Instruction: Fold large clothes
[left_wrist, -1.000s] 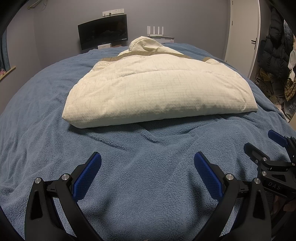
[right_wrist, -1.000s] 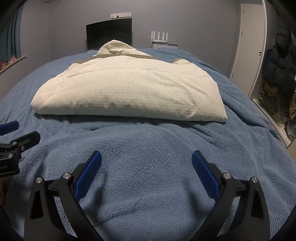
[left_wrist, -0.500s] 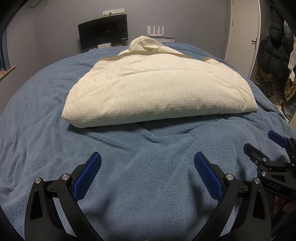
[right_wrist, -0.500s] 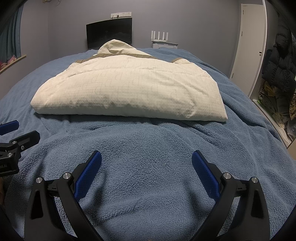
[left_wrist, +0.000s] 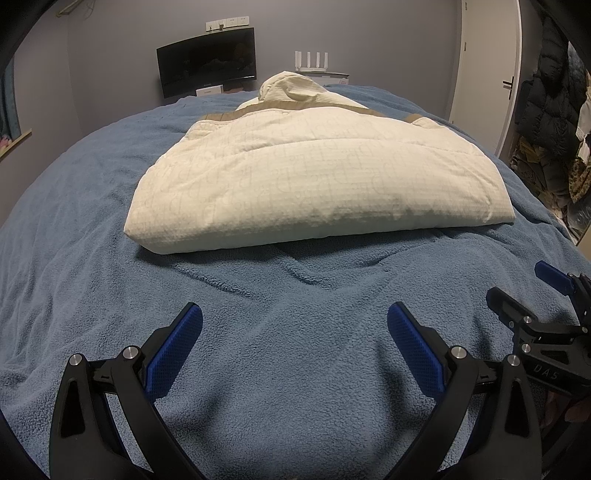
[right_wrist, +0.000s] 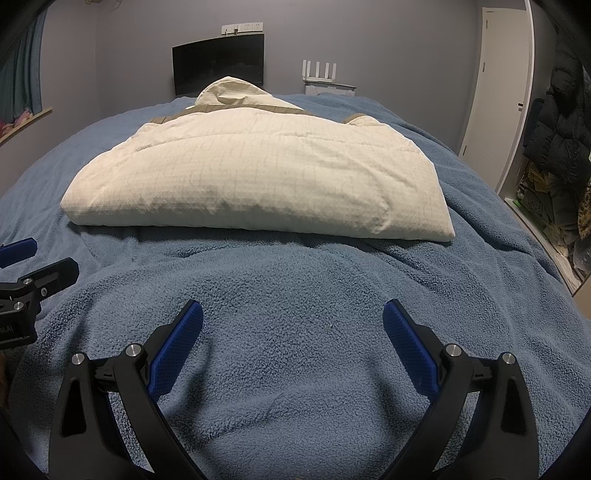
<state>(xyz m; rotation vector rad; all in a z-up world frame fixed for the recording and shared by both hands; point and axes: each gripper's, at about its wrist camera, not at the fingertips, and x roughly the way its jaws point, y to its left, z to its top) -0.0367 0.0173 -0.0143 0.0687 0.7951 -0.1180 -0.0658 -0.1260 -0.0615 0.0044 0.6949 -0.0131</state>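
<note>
Jacket (left_wrist: 317, 184) first: cream, quilted and hooded, it lies folded into a thick bundle across the middle of the bed, on the blue fleece blanket (left_wrist: 295, 295), hood pointing toward the far wall. My left gripper (left_wrist: 294, 317) hovers low over bare blanket near the jacket's closest edge, fingers (left_wrist: 173, 350) spread wide, holding nothing. My right gripper (right_wrist: 293, 315) sits just beside it, level with it, fingers (right_wrist: 410, 350) equally wide apart, nothing between them. Neither touches the jacket. A dark monitor (right_wrist: 218, 62) stands against the far wall, a white router (right_wrist: 320, 72) beside it.
</note>
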